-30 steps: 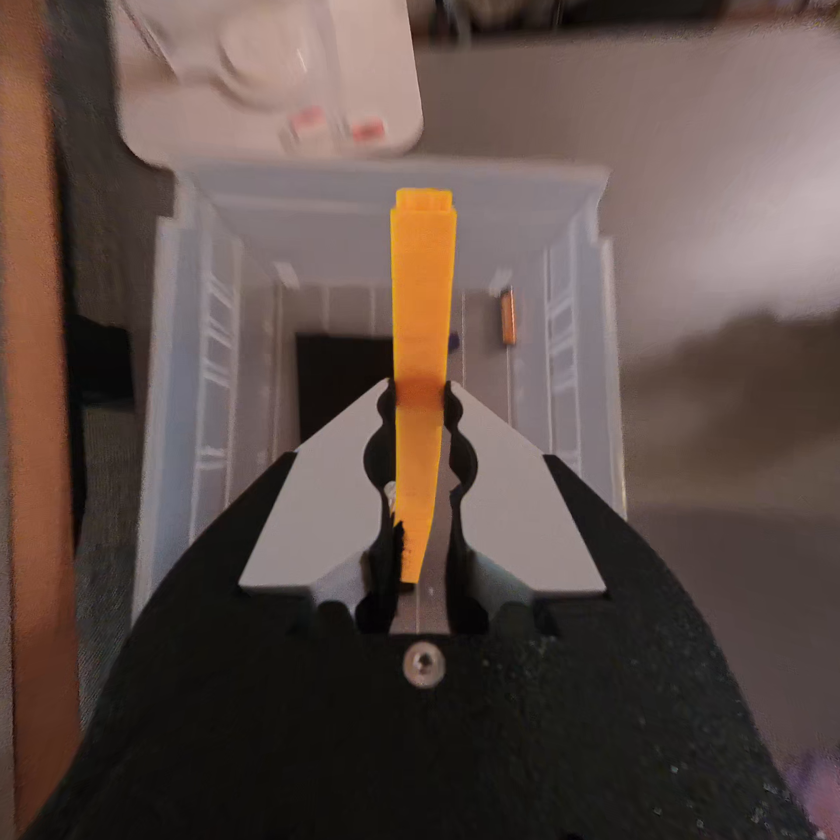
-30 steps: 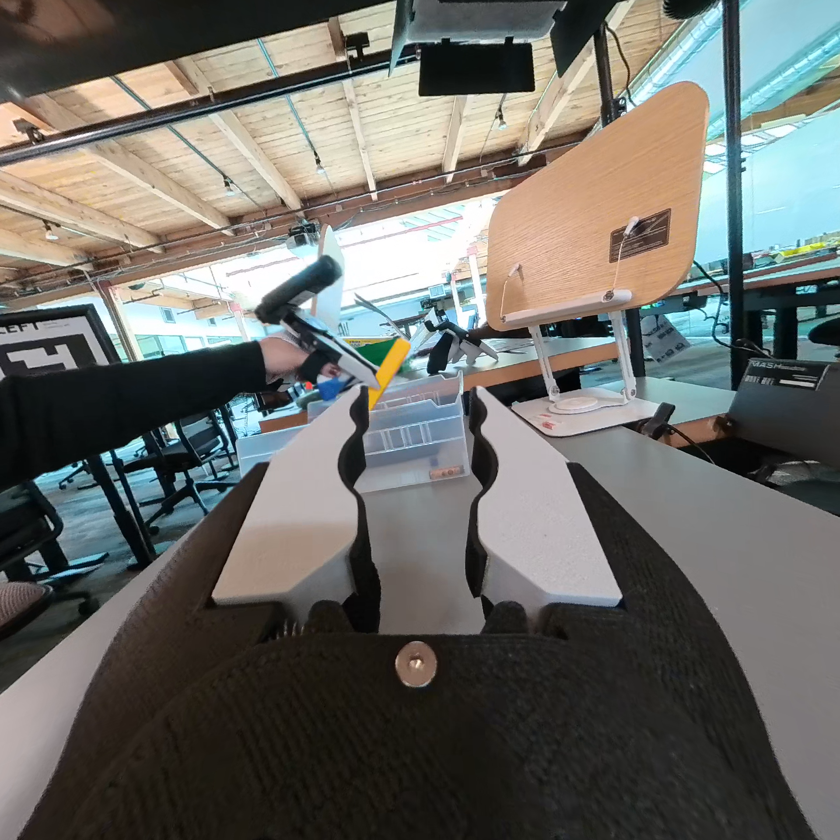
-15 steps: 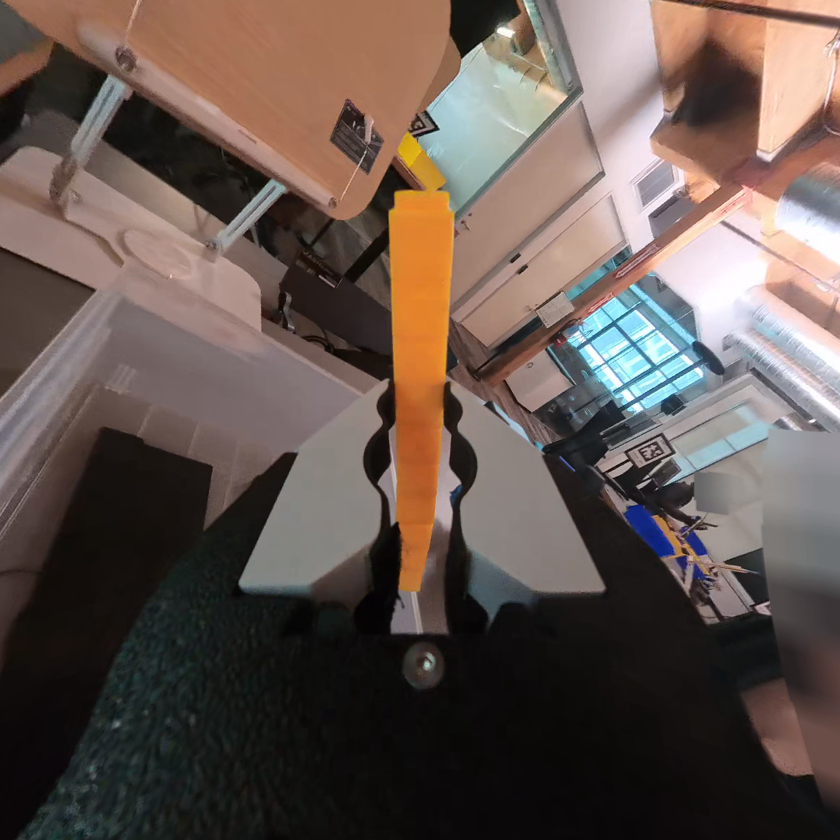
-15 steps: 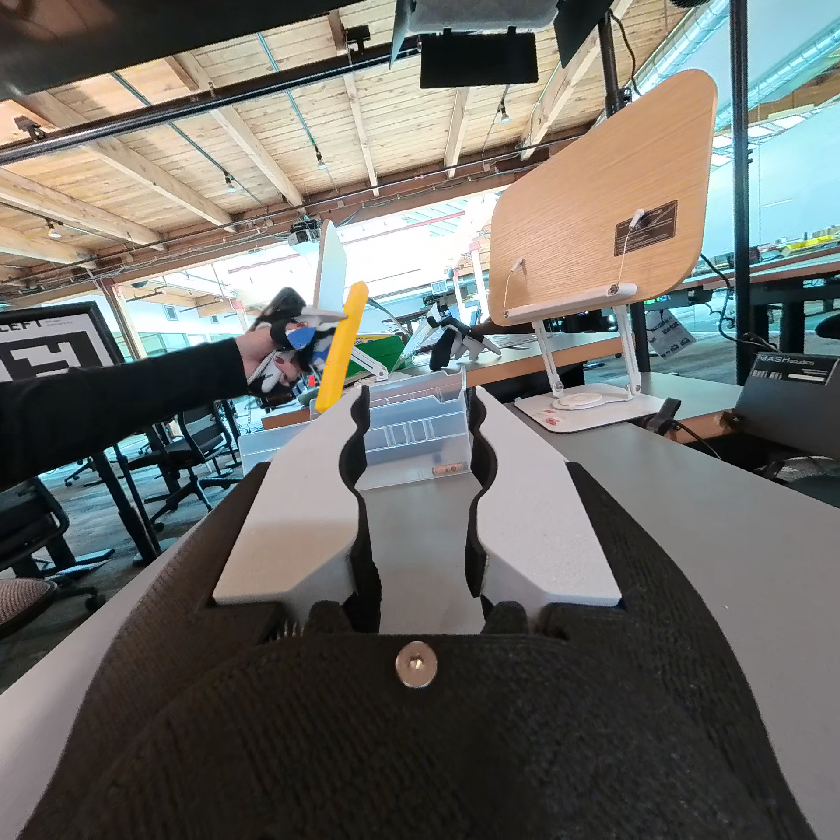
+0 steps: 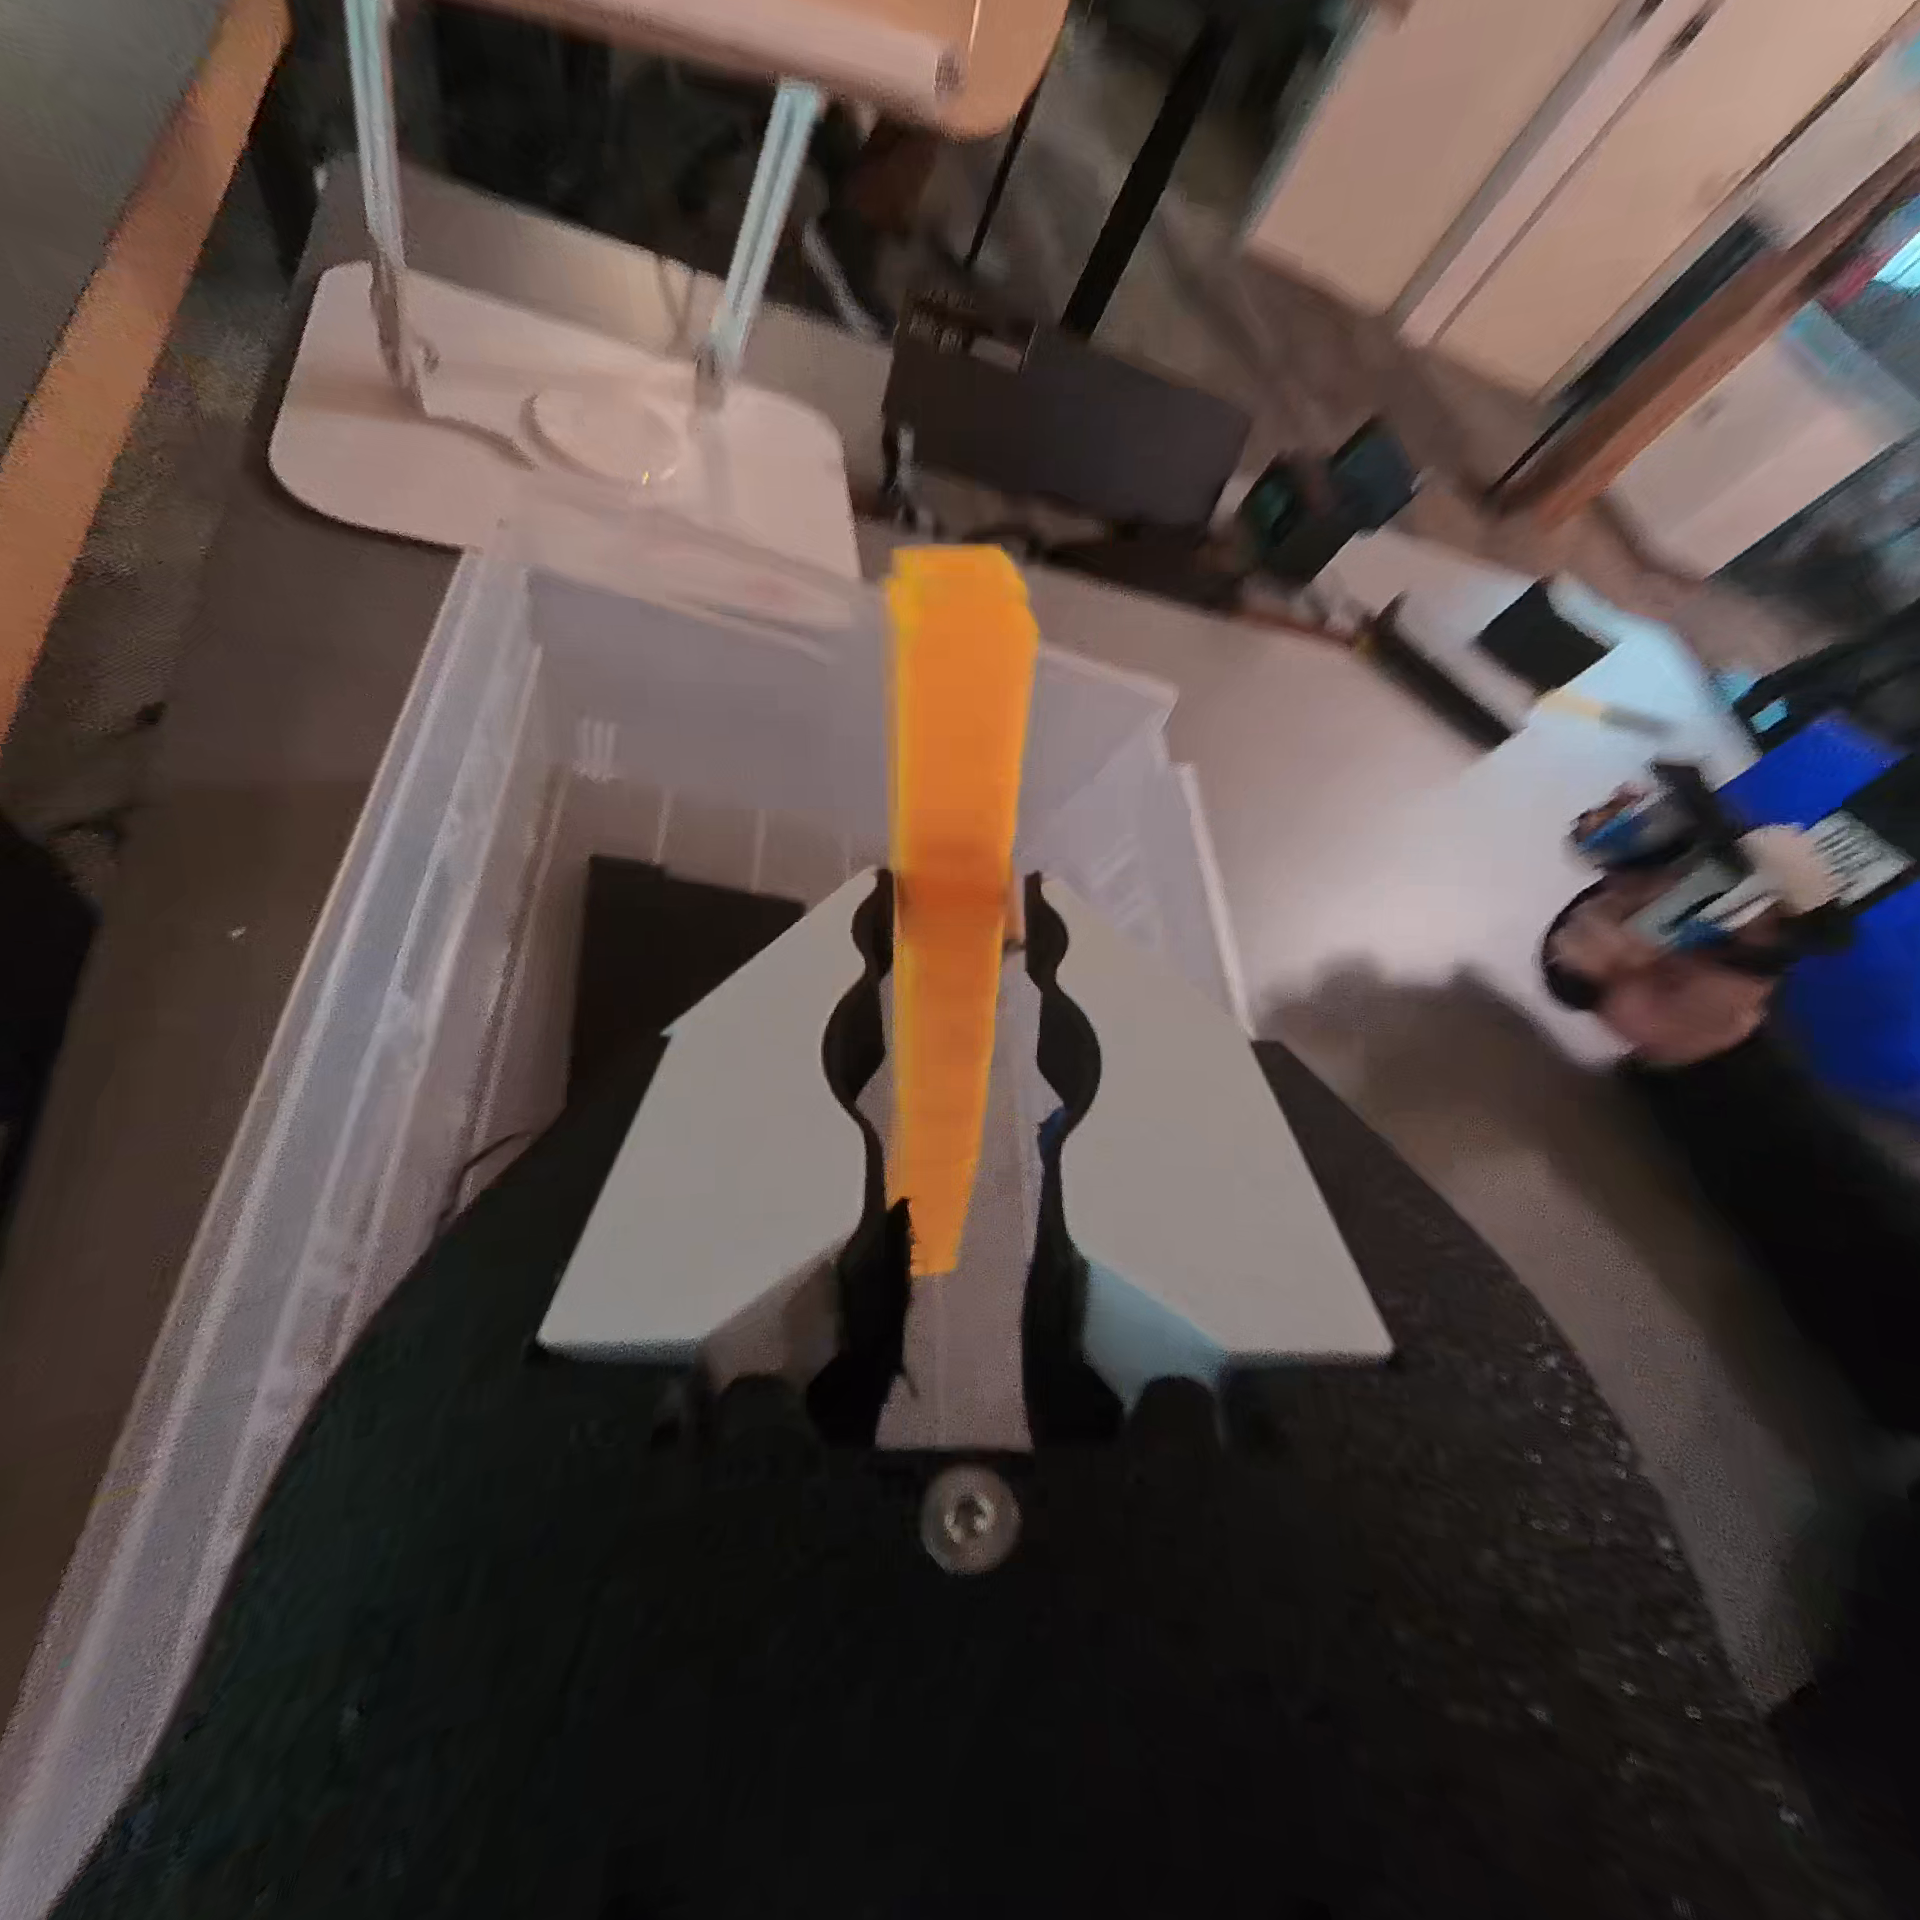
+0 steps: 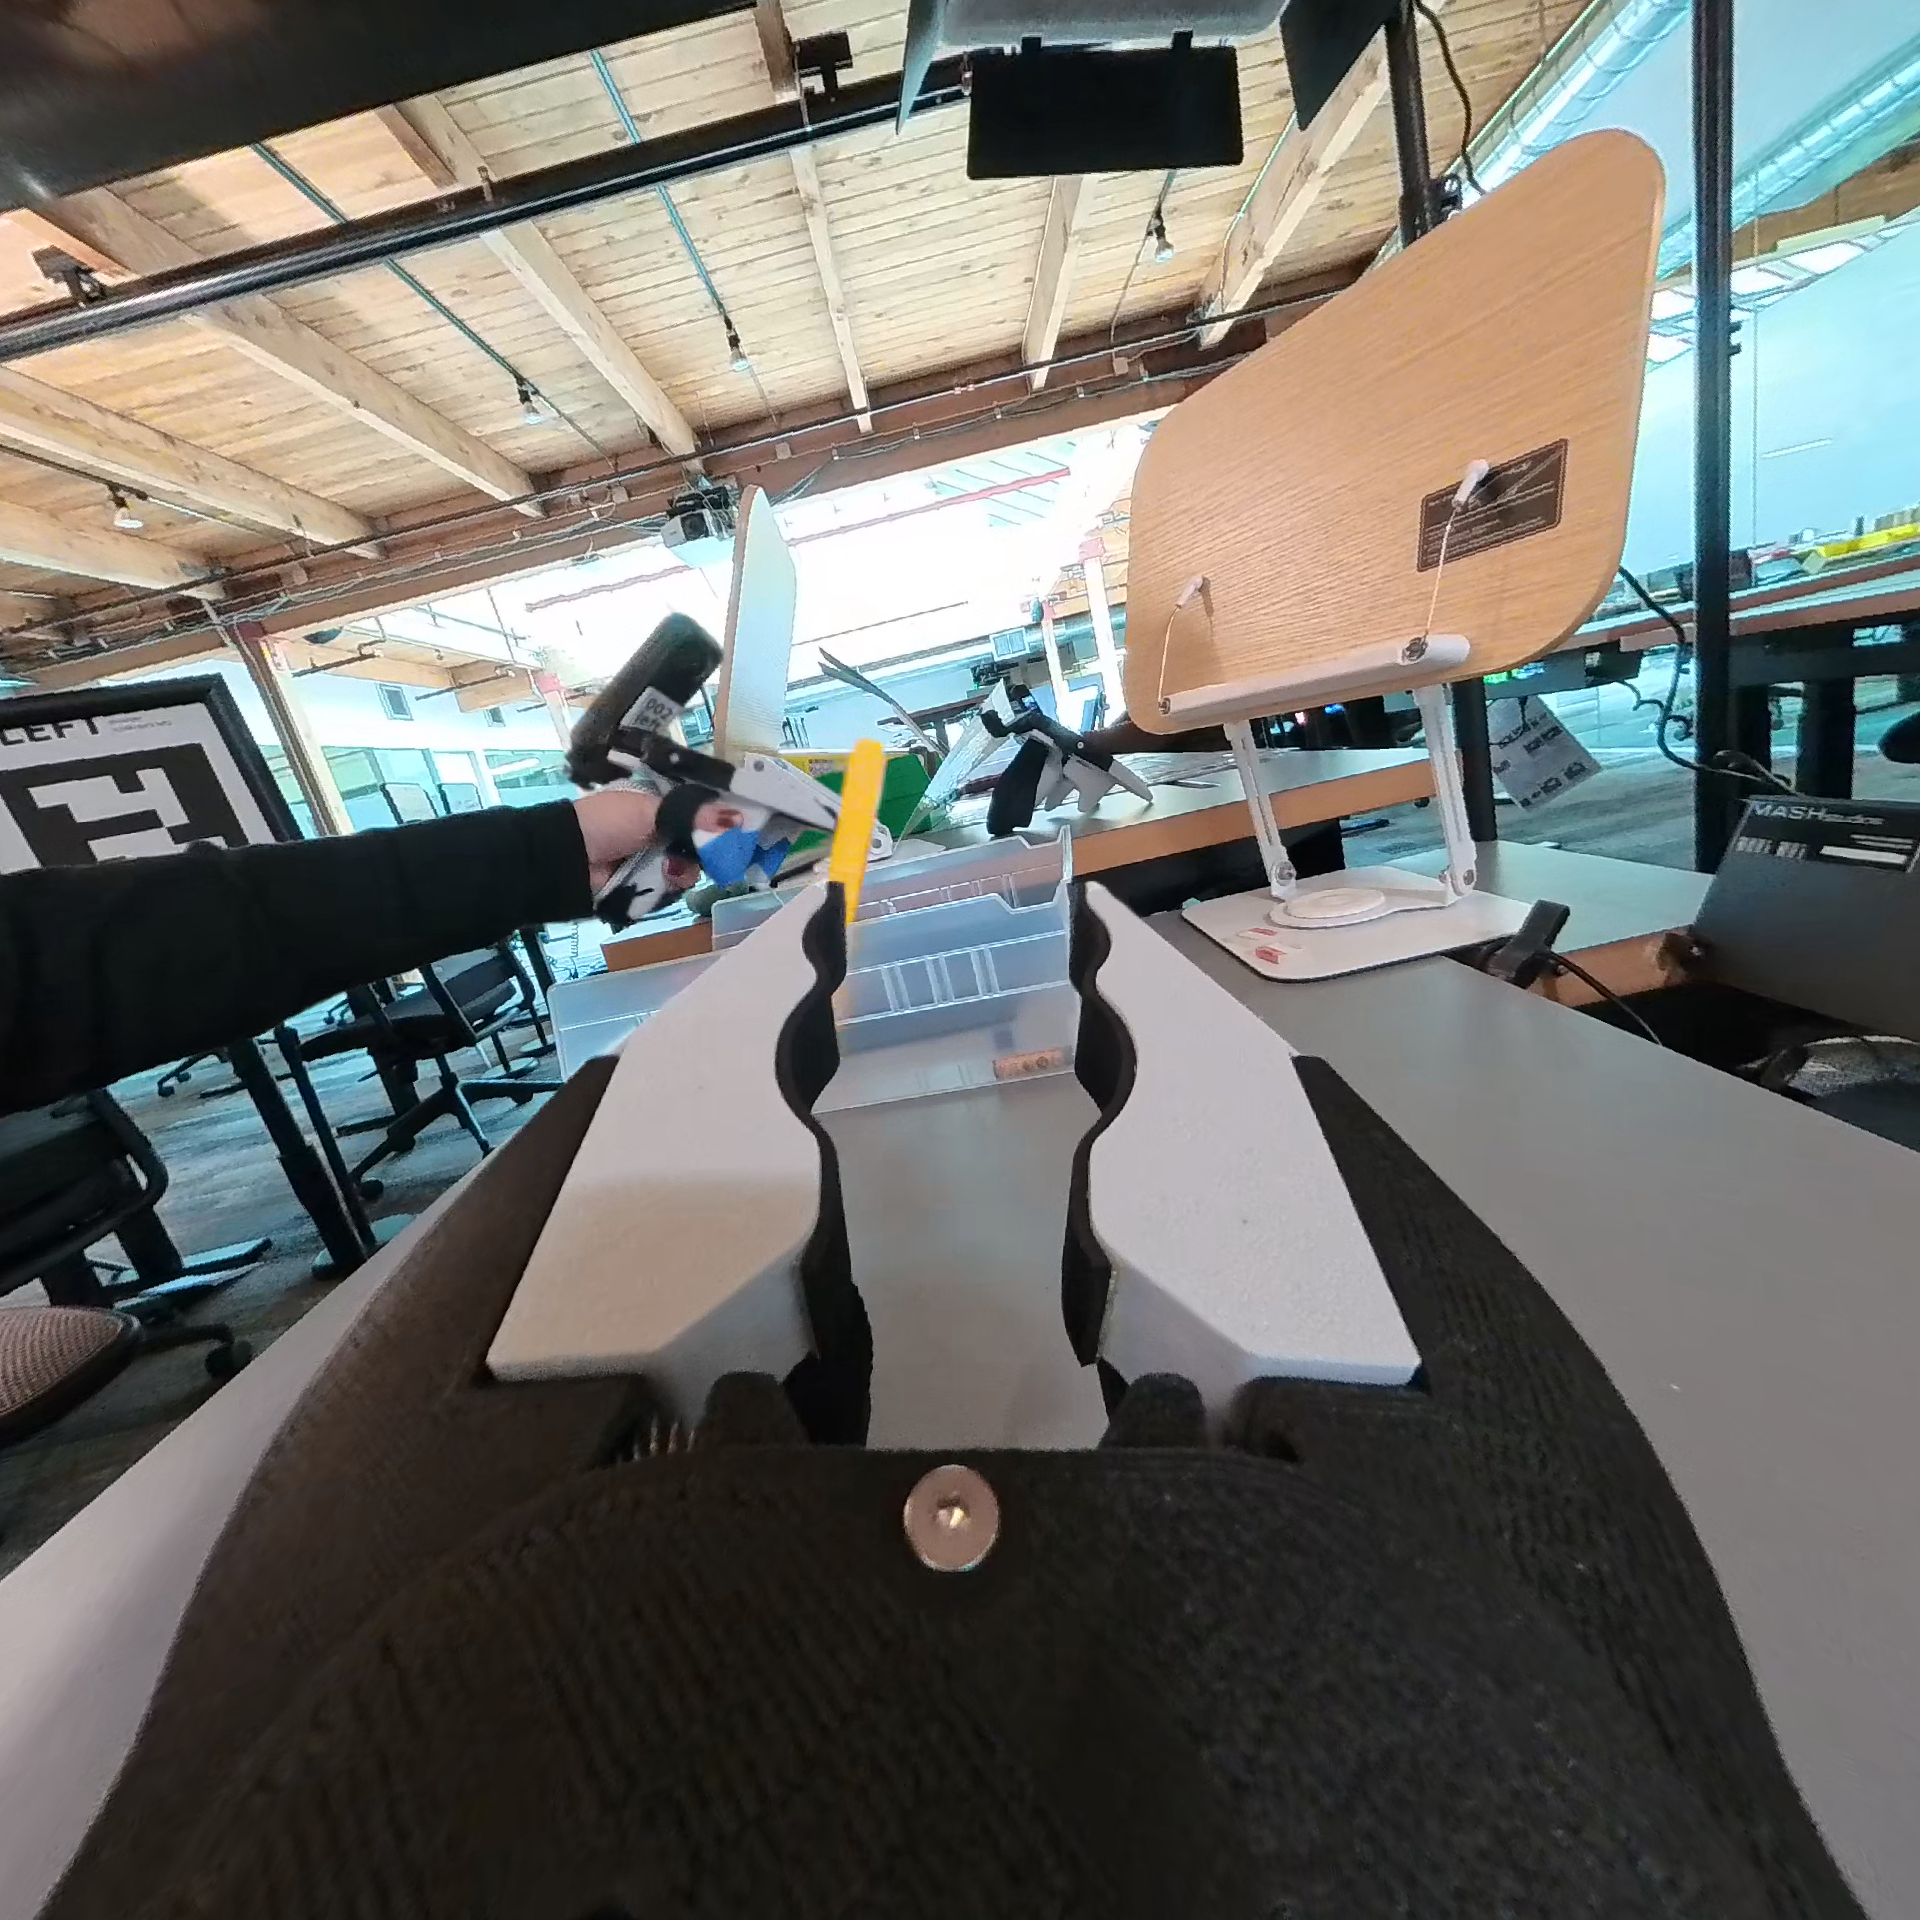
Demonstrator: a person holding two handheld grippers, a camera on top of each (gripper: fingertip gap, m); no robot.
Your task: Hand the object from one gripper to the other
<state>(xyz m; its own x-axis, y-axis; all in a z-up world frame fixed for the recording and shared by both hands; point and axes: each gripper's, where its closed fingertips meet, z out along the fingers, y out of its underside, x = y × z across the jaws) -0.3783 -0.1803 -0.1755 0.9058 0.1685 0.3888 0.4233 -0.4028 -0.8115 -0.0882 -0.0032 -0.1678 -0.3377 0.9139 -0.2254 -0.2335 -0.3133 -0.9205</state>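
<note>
The left claw (image 5: 958, 883) is closed on the orange bar (image 5: 961, 831). The bar is clamped between the two white fingers (image 5: 748, 1132) and stands along the claw axis, its far end projecting well past the fingertips. In the left wrist view the bar and claw are above the clear bin (image 5: 436, 831), which rests on the grey desk (image 5: 1382, 831). A dark flat item (image 5: 665, 935) lies on the bin floor. This view is blurred; fine detail is not readable.

In the right wrist view the bar (image 6: 860, 821) appears yellow and near upright, held by the left claw (image 6: 831, 816) above the bin (image 6: 956, 987). A hand (image 6: 623, 831) on a black-sleeved arm (image 6: 281, 935) grips the claw's handle.

The right claw (image 6: 951, 904) is open. Its fingers (image 6: 686, 1143) stand apart with nothing between them. It is low over the desk (image 6: 1558, 1143), aimed at the bin, and well apart from the bar.

A wooden book stand (image 6: 1392, 457) on a white base (image 6: 1351, 925) stands on the desk to the right of the bin. The same base (image 5: 561, 436) shows beyond the bin in the left wrist view. A small brown item (image 6: 1023, 1066) lies by the bin's near edge.
</note>
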